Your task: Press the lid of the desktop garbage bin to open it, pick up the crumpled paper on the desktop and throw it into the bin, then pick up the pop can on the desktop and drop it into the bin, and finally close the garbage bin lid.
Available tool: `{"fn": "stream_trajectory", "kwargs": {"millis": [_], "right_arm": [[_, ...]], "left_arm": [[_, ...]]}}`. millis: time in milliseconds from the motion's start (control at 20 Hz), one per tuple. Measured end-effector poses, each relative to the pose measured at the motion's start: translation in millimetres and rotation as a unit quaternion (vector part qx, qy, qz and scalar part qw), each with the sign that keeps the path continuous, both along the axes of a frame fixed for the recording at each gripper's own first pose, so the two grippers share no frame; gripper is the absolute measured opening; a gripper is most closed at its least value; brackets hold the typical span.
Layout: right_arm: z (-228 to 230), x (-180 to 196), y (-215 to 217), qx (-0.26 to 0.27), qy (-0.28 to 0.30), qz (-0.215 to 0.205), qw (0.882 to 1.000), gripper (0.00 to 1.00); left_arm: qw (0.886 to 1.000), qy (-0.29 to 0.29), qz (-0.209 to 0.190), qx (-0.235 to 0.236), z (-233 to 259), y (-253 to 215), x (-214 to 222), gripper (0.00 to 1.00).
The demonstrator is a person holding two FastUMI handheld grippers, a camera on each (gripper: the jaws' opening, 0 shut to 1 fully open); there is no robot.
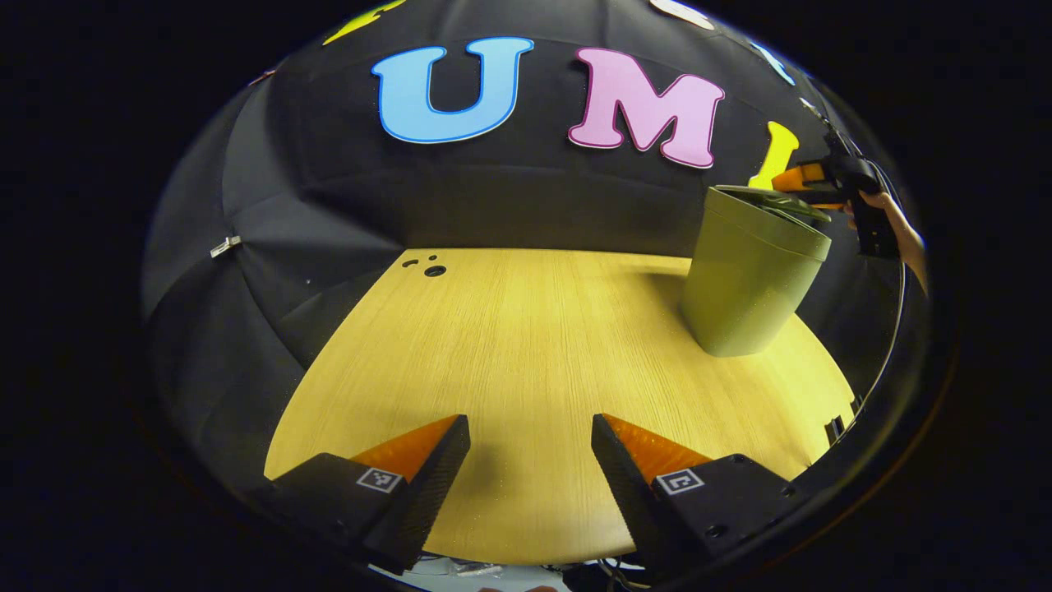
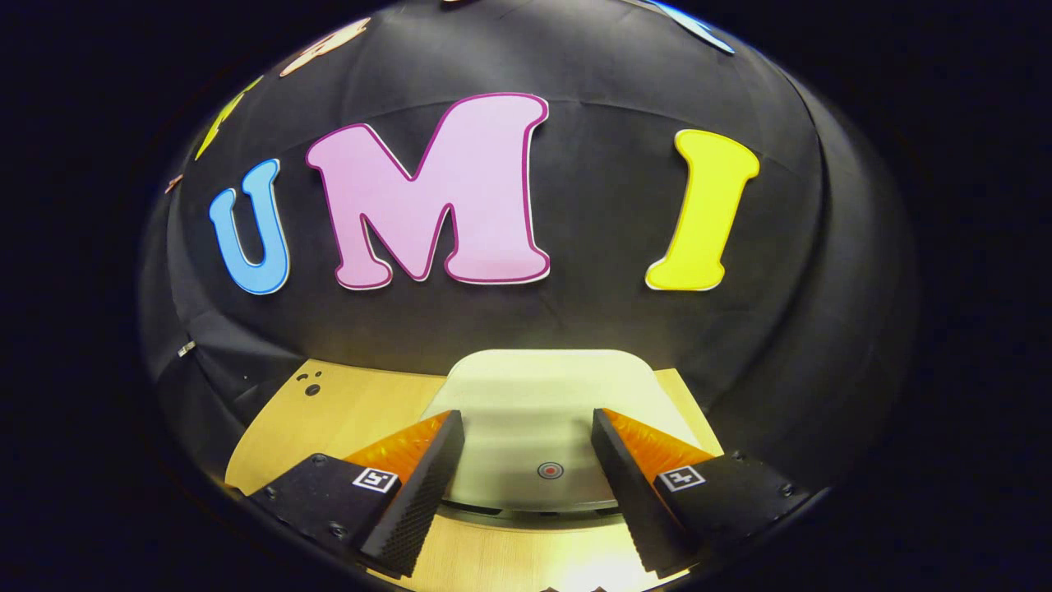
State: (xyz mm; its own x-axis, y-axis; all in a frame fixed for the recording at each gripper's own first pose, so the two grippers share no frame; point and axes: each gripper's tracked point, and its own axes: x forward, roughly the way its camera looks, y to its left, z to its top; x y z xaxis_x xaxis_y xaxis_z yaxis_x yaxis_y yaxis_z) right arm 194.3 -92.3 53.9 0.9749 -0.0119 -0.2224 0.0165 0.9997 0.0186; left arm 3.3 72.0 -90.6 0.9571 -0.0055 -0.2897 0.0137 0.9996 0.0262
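Observation:
An olive-green desktop bin (image 1: 752, 279) stands on the wooden table (image 1: 509, 345) at the right of the left gripper view. Its lid (image 1: 777, 204) lies across the top, slightly tilted. My right gripper (image 1: 804, 185), held by a hand (image 1: 900, 238), hovers right at the lid's far edge. In the right gripper view the pale lid (image 2: 542, 403) spreads just below my open right gripper (image 2: 526, 464), and a small red dot (image 2: 550, 470) on the lid sits between the fingers. My left gripper (image 1: 530, 460) is open and holds nothing, low over the table's near side.
A few small dark holes (image 1: 431, 267) mark the table's far left corner, also seen as holes (image 2: 311, 386) in the right gripper view. The black cloth wall closes off the back and both sides. Bare wood stretches from my left gripper to the bin.

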Motion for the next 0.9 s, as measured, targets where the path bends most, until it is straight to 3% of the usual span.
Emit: {"fn": "stream_trajectory", "kwargs": {"millis": [650,900], "right_arm": [[-26.7,-7.8,-0.1,0.001,-0.001,-0.013,1.000,0.99],[-19.8,-6.4,1.5,-0.007,-0.034,-0.003,0.999,0.99]], "left_arm": [[1.000,0.008,-0.006,0.010,-6.4,-2.4,-6.5,0.96],[1.000,-0.004,-0.015,0.007,3.2,-12.3,-7.0,0.96]]}}
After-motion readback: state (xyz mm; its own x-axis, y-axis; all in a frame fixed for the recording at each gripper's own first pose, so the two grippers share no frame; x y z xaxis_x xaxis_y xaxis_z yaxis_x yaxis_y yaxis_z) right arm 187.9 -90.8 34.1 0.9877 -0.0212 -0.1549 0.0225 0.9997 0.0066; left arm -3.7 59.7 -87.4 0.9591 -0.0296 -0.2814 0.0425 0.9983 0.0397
